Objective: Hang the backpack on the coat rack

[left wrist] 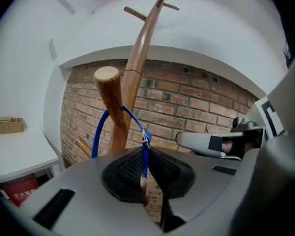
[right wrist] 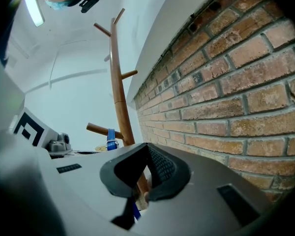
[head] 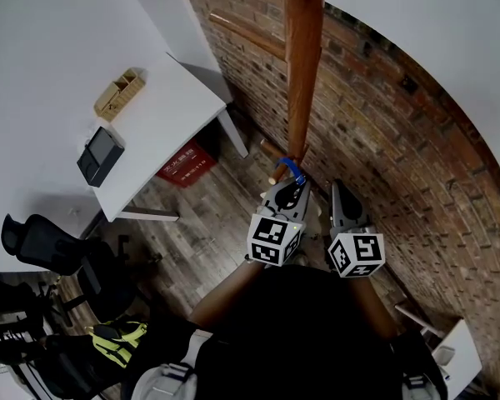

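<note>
The wooden coat rack pole (head: pixel 302 65) stands against the brick wall. A blue strap loop (head: pixel 293 172) lies over a low peg (head: pixel 277 176) of the rack. In the left gripper view the loop (left wrist: pixel 101 127) circles the peg (left wrist: pixel 109 90) and runs down past a metal clip (left wrist: pixel 145 140) into my left gripper (left wrist: pixel 142 183), which is shut on it. My right gripper (head: pixel 342 202) sits just right of the pole, its jaws pressed together with a bit of blue strap (right wrist: pixel 136 211) showing at their tips (right wrist: pixel 140 198). The backpack's body is hidden under the grippers.
A white desk (head: pixel 42 65) at the left carries a wooden box (head: pixel 119 92) and a black device (head: pixel 100 155). A red box (head: pixel 186 163) lies under it. A black office chair (head: pixel 42 244) stands at the lower left. Brick wall (head: pixel 392 148) closes the right side.
</note>
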`<state>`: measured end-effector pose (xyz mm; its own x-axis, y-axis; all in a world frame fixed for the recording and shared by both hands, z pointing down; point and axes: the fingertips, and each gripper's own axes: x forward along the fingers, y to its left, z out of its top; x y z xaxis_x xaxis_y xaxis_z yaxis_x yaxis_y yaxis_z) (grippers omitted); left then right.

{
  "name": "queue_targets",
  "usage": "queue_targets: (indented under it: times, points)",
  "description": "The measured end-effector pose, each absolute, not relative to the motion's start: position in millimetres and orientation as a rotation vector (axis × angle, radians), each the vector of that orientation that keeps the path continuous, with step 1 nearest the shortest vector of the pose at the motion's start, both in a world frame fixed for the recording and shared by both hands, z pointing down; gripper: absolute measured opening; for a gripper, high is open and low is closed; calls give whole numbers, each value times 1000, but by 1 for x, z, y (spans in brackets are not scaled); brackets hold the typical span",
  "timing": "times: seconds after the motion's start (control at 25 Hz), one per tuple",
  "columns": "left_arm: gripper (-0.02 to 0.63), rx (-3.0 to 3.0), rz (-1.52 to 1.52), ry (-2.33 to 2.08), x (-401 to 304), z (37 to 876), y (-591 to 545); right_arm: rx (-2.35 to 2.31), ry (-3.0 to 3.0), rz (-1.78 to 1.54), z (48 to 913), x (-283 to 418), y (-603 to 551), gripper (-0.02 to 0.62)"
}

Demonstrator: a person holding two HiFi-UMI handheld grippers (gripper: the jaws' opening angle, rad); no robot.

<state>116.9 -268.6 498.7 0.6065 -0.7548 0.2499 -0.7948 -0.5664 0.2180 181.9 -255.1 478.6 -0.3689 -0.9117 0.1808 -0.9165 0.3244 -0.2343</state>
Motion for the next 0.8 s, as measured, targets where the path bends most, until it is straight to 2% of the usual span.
queue_targets:
  times: [0.8]
  points:
    - [28, 2518, 186, -1223, 123, 509, -281, 1789, -2513, 469, 481, 191, -258, 11]
